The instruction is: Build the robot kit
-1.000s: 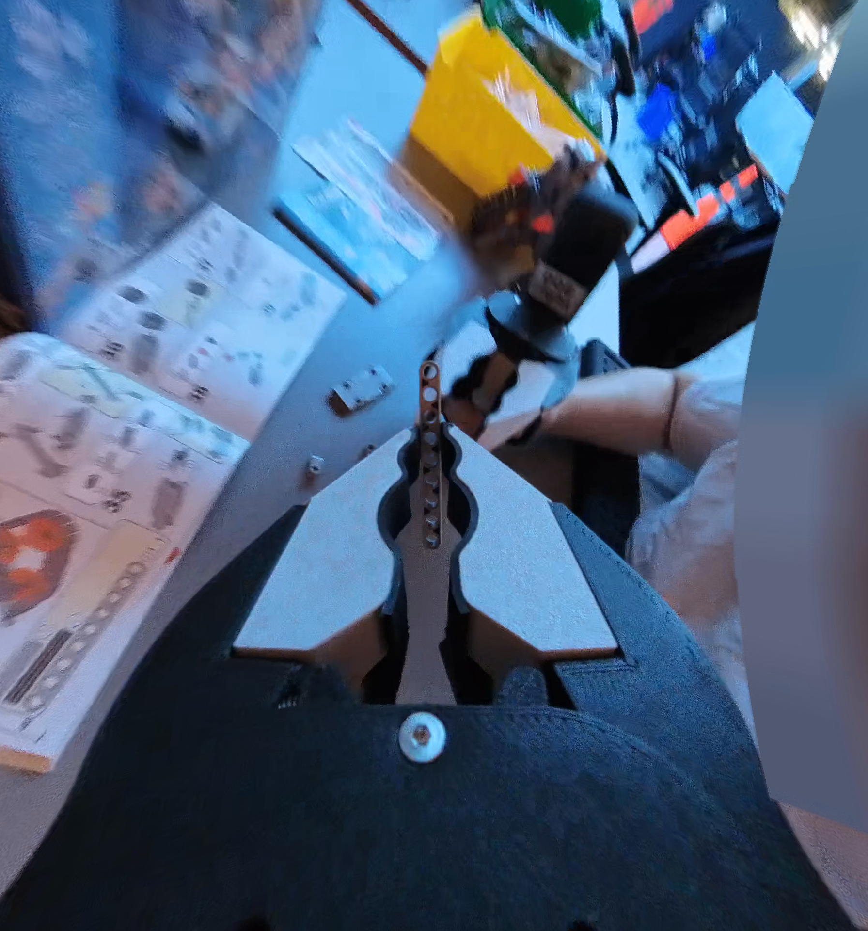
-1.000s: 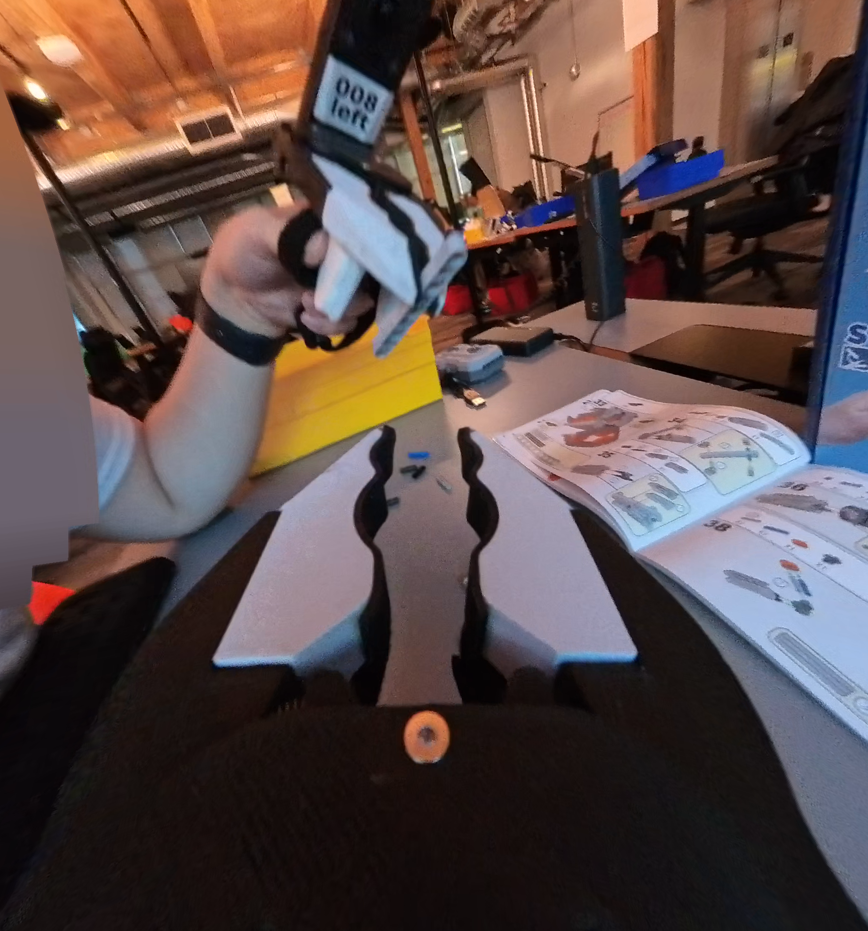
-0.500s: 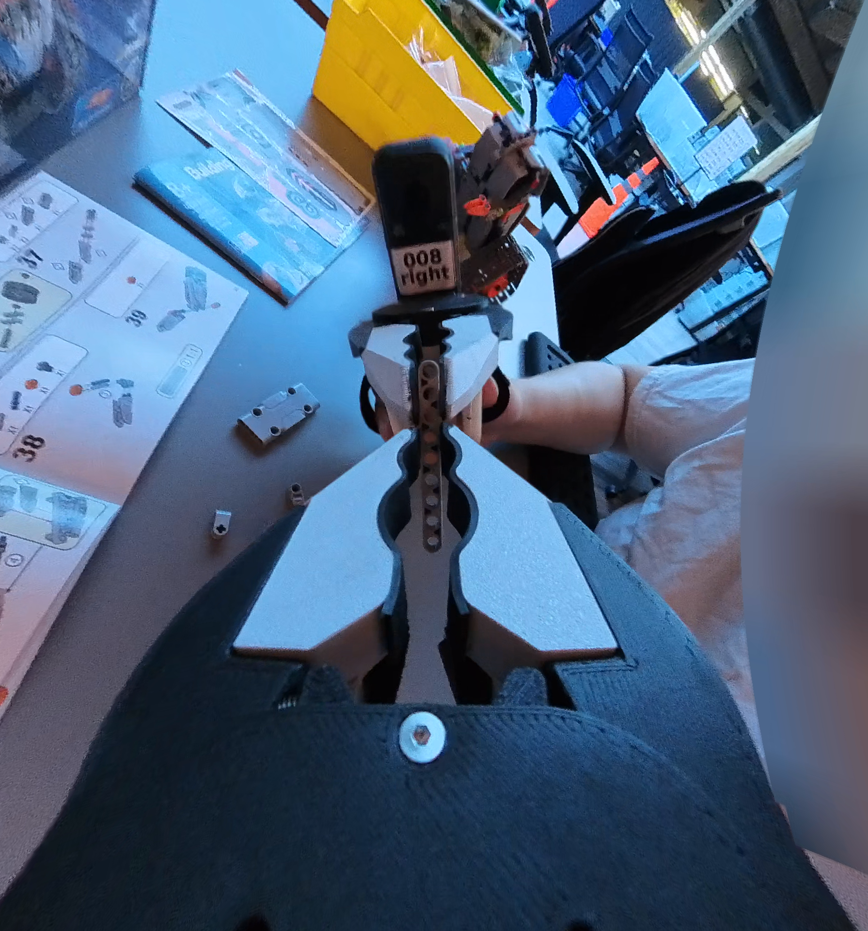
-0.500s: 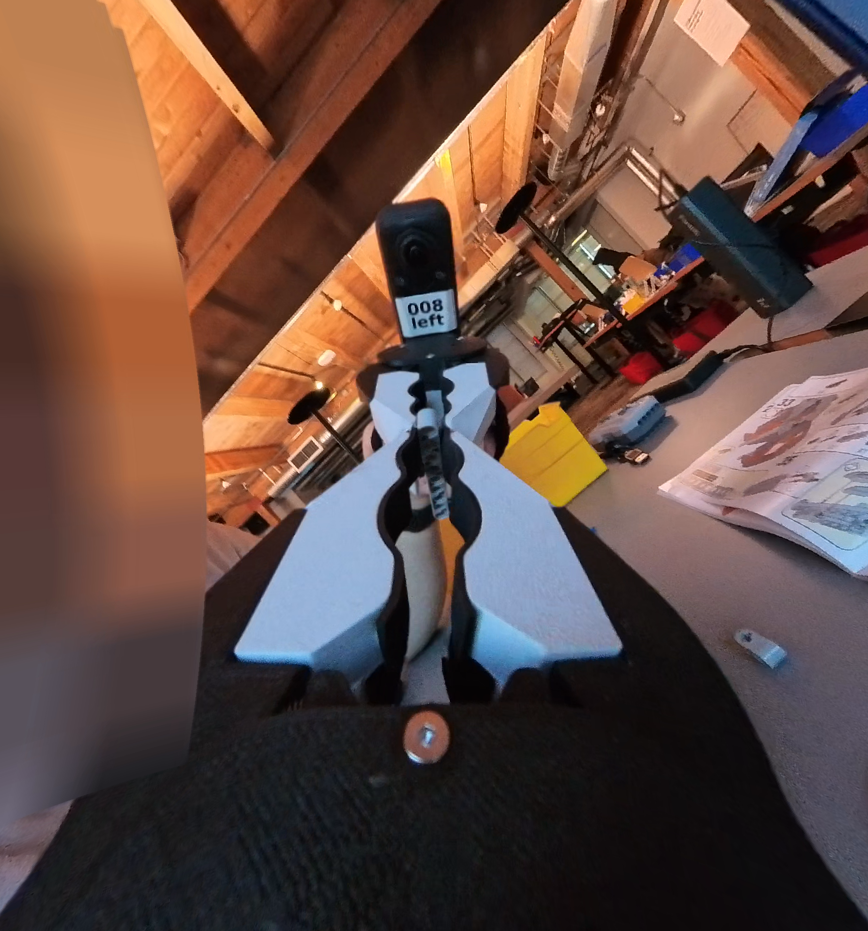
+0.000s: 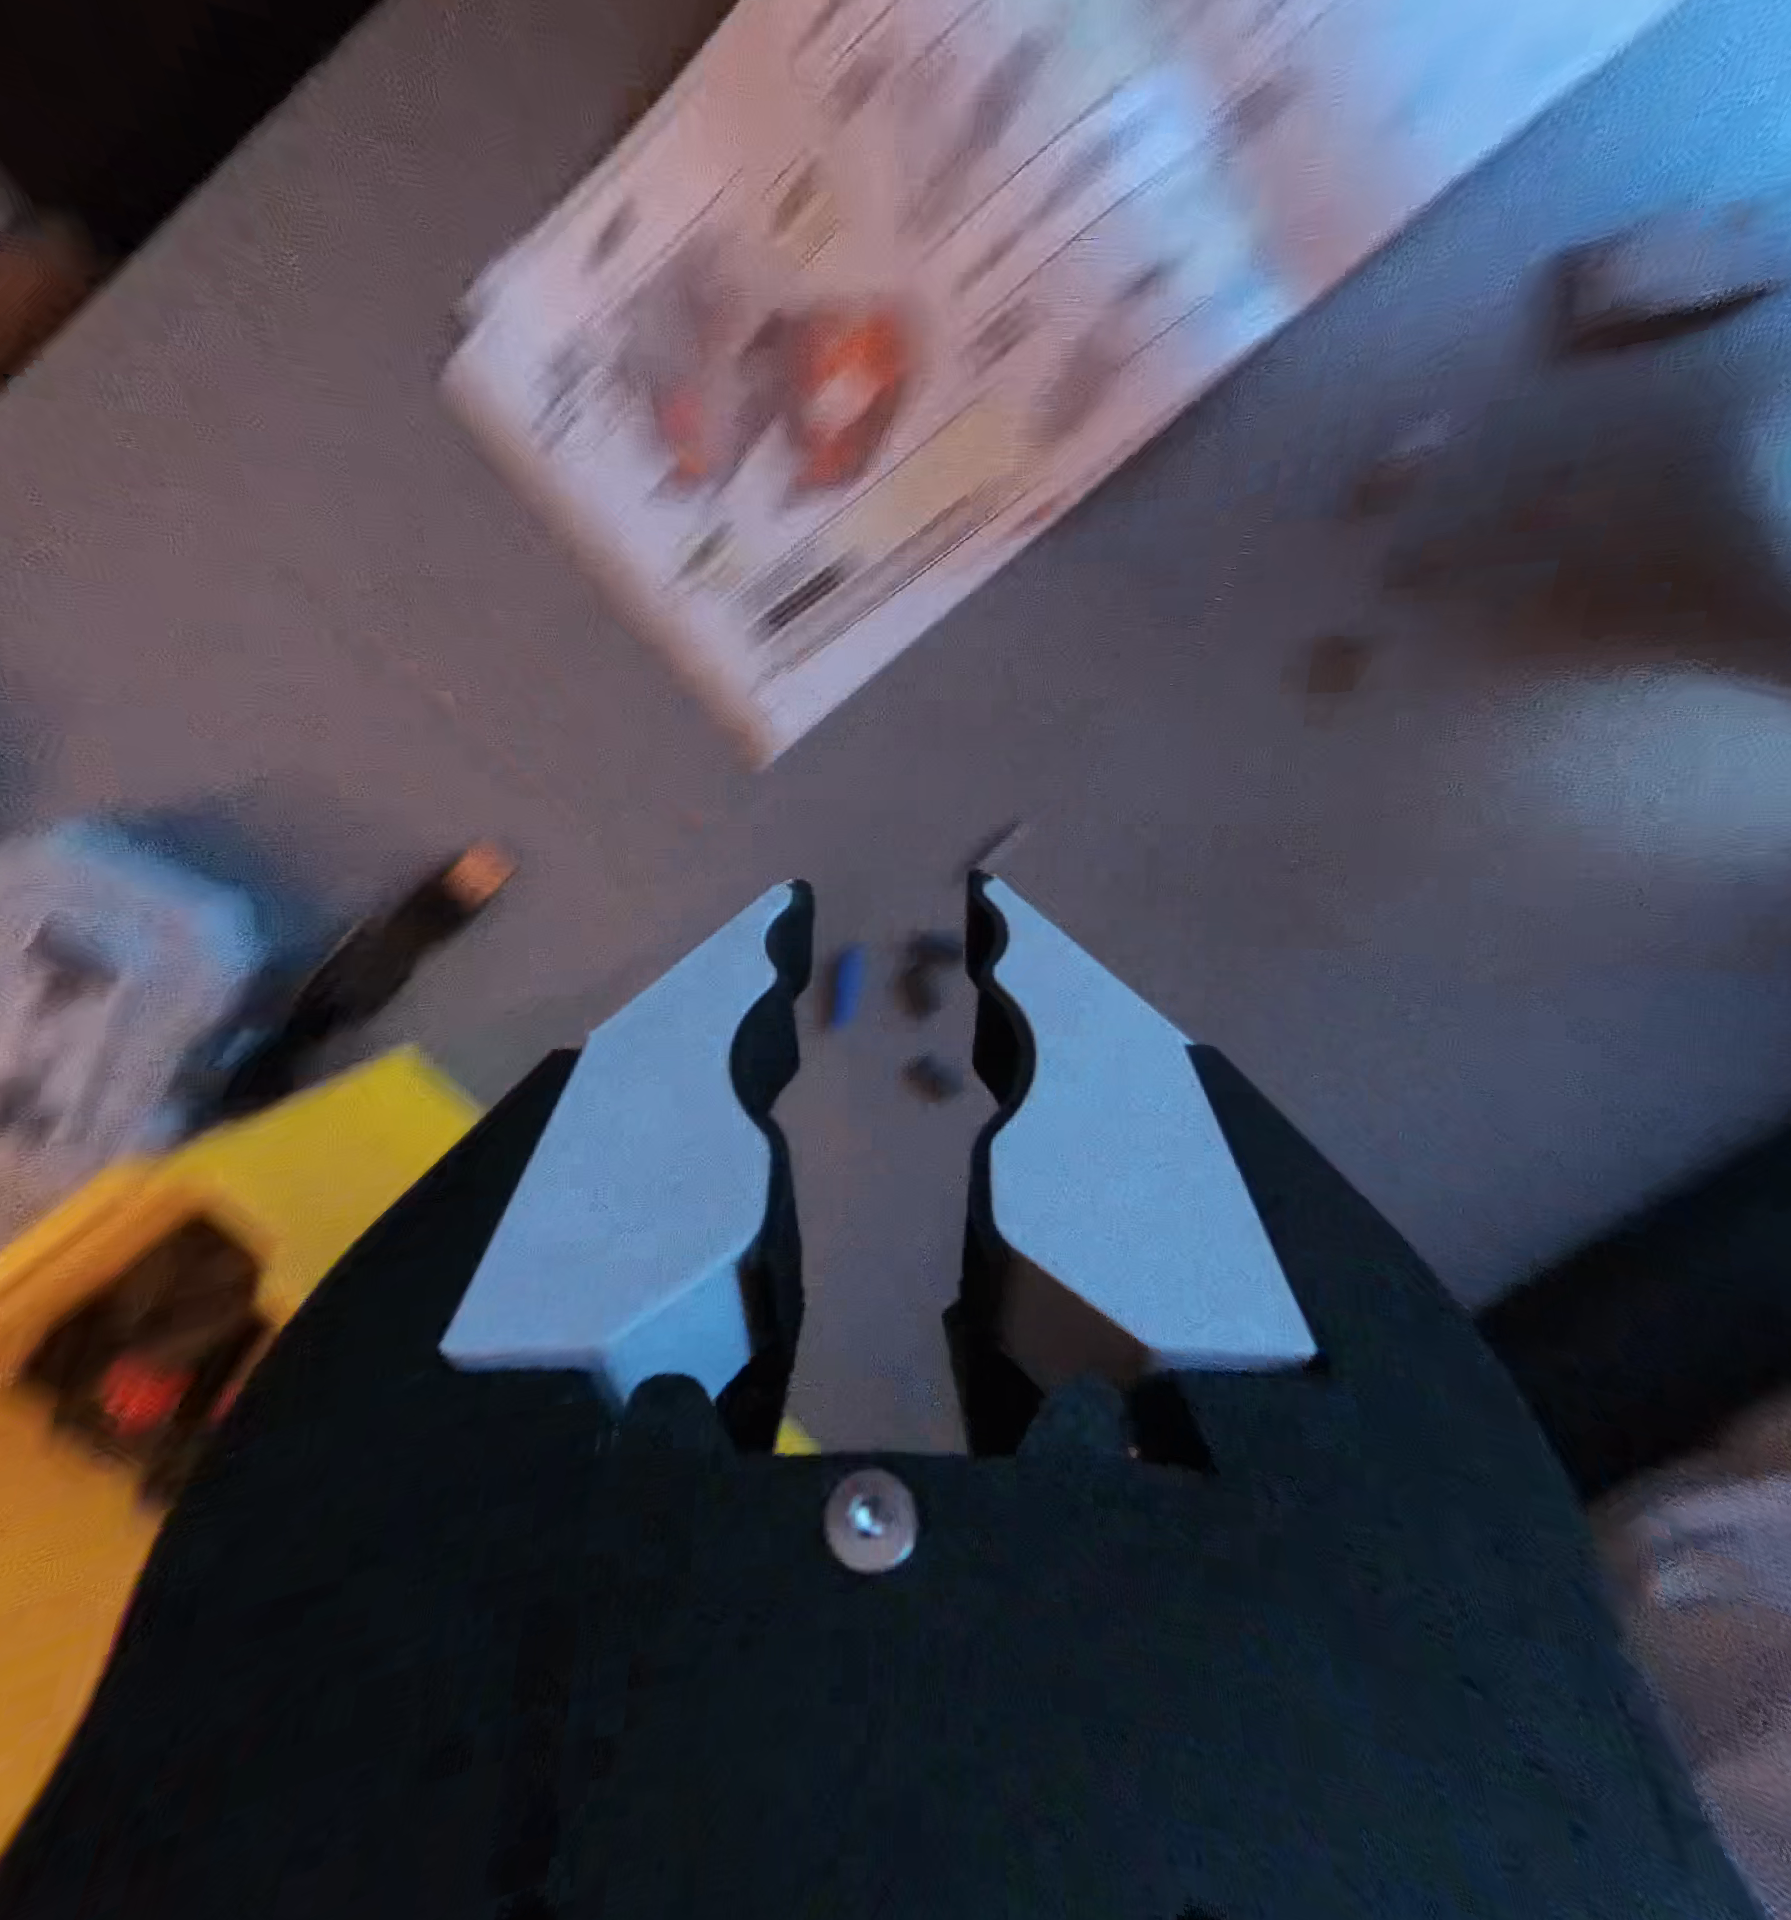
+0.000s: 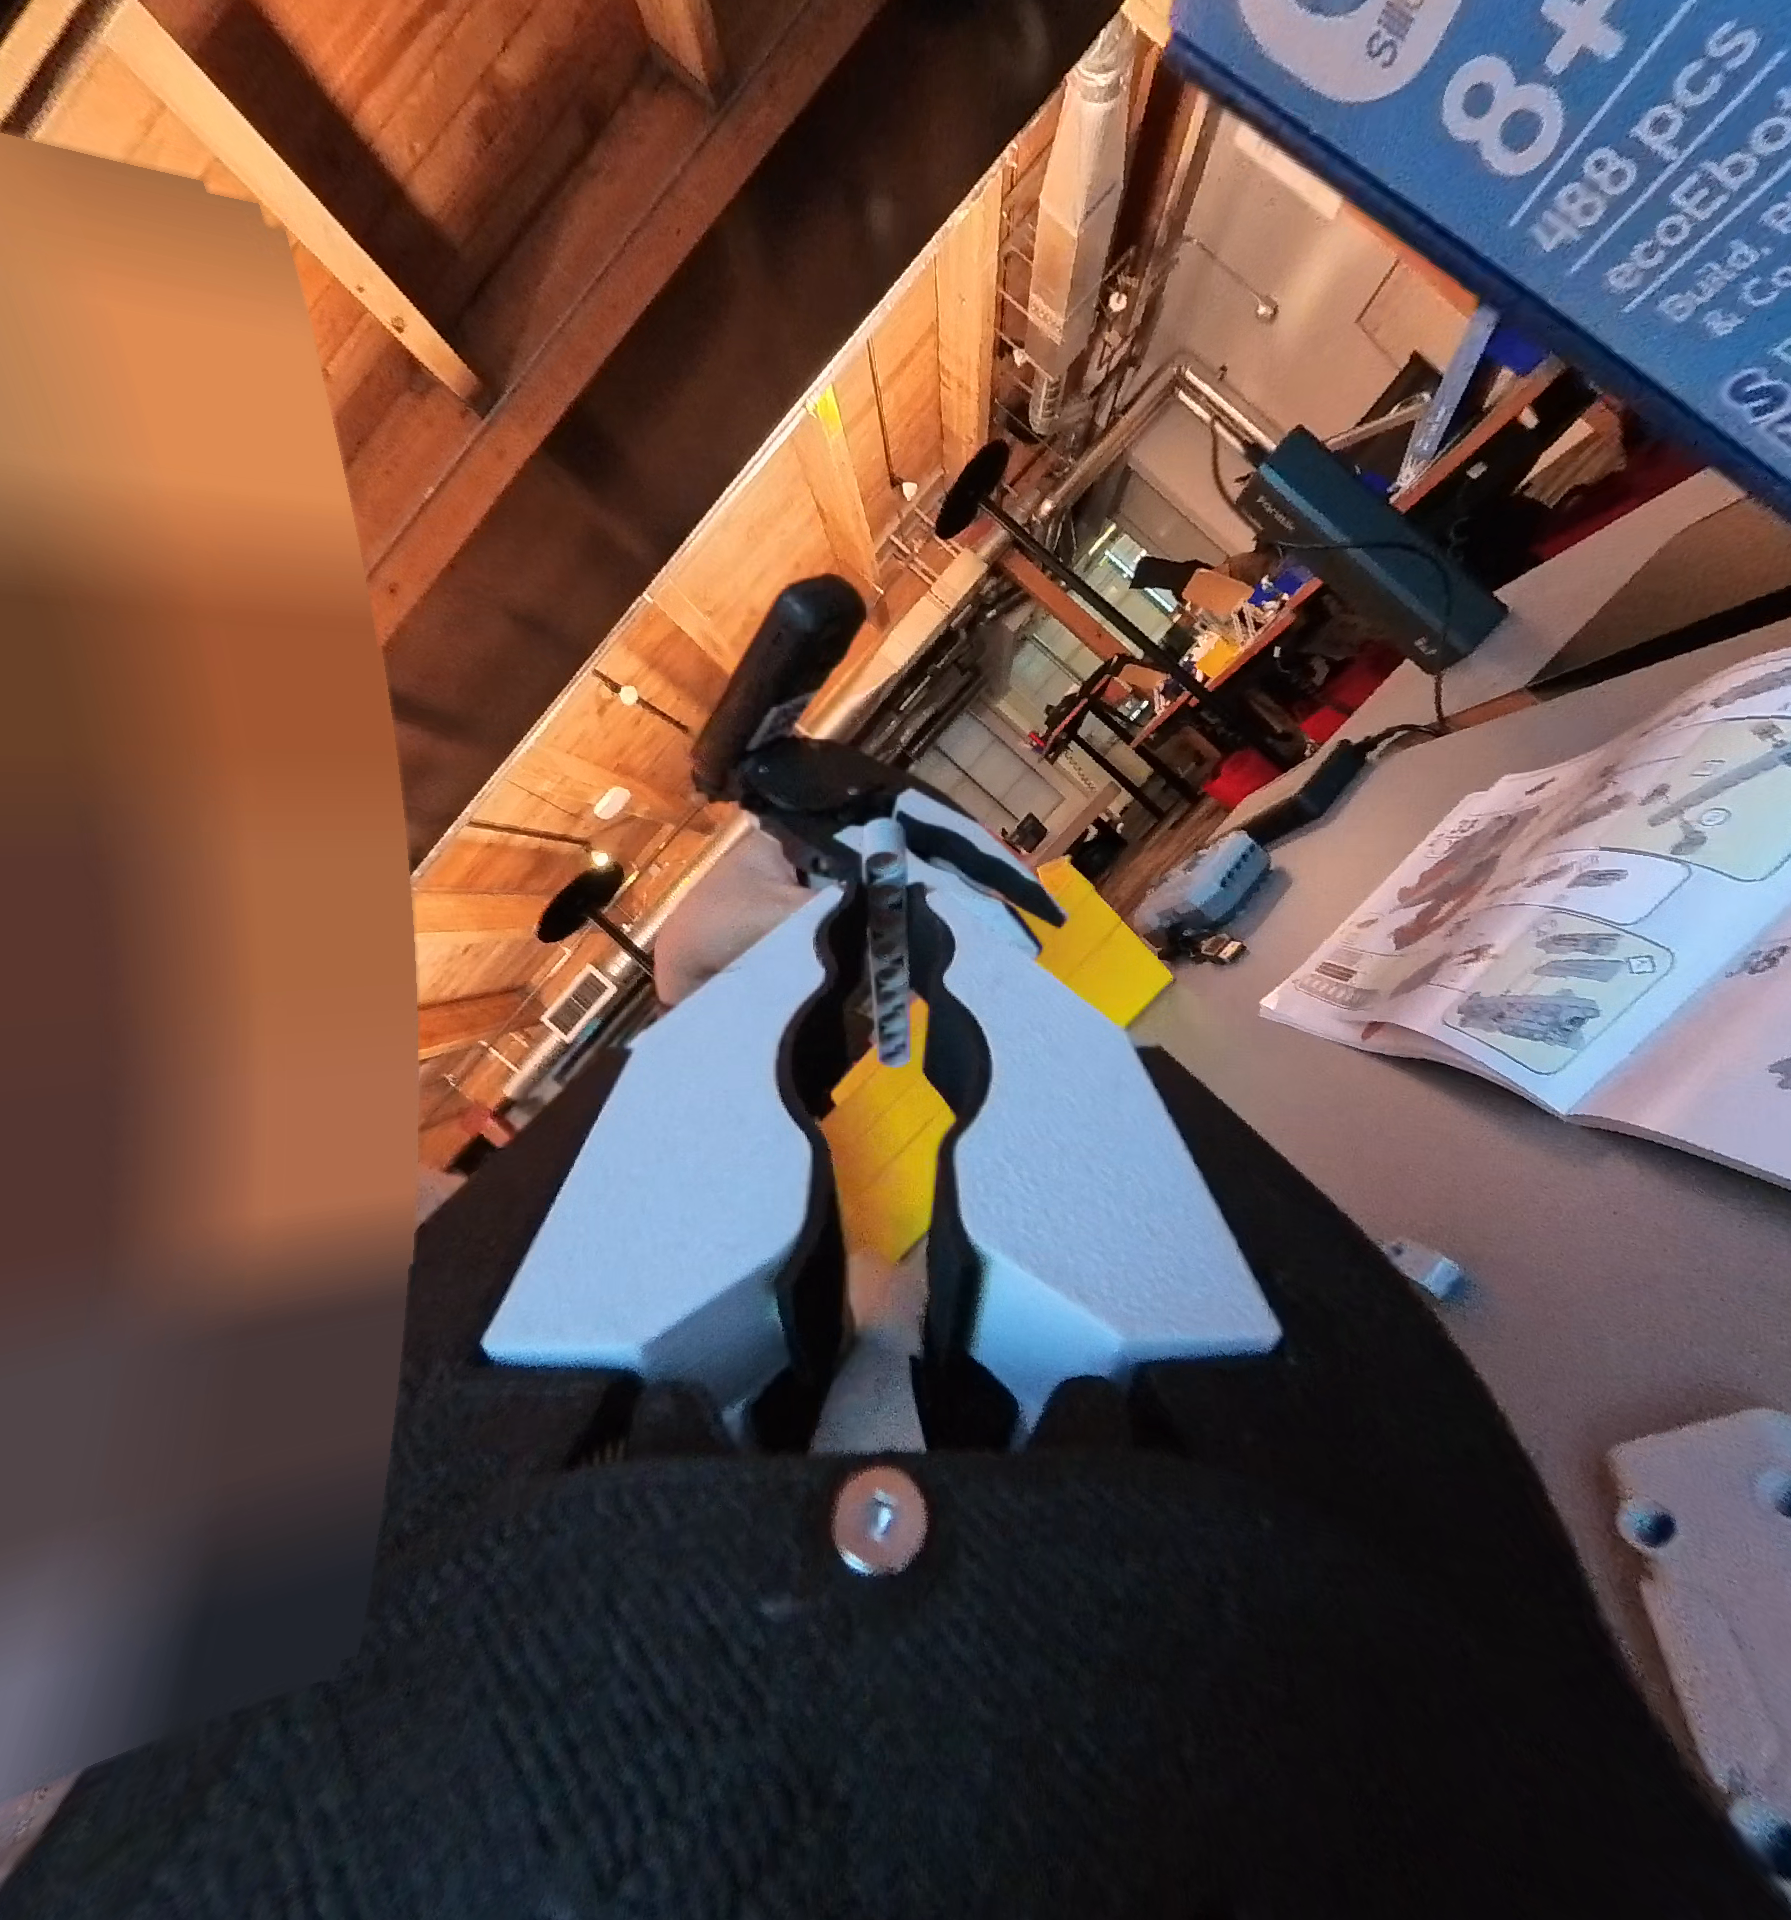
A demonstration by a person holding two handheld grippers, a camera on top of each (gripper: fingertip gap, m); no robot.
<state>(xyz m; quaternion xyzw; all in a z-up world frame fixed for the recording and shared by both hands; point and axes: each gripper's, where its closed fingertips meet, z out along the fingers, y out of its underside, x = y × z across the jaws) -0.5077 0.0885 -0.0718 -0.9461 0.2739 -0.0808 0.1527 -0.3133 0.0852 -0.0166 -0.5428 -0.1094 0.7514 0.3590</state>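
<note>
My right gripper (image 6: 886,909) is shut on a thin grey beam with holes (image 6: 883,847) and holds it upright in the air above the grey table (image 6: 1390,1091). The black mount of the left gripper (image 6: 797,769) shows just behind the beam. My left gripper (image 5: 883,894) is open and empty, pointing down at the table (image 5: 1130,831). A small blue pin (image 5: 847,987) and two dark pins (image 5: 922,966) lie on the table between its fingers. The left wrist view is blurred.
An open instruction booklet (image 5: 870,364) (image 6: 1597,883) lies on the table. A yellow bin (image 5: 91,1299) (image 6: 1099,935) stands at the edge. A blue box (image 6: 1597,208) stands behind the booklet. A grey plate with holes (image 6: 1753,1558) and a small grey piece (image 6: 1431,1273) lie near my right gripper. There is about 20 centimetres between the tips of the two grippers.
The beam went from my left gripper to my right, which shut on it. My left gripper opened, let go and swung away down toward the table.
</note>
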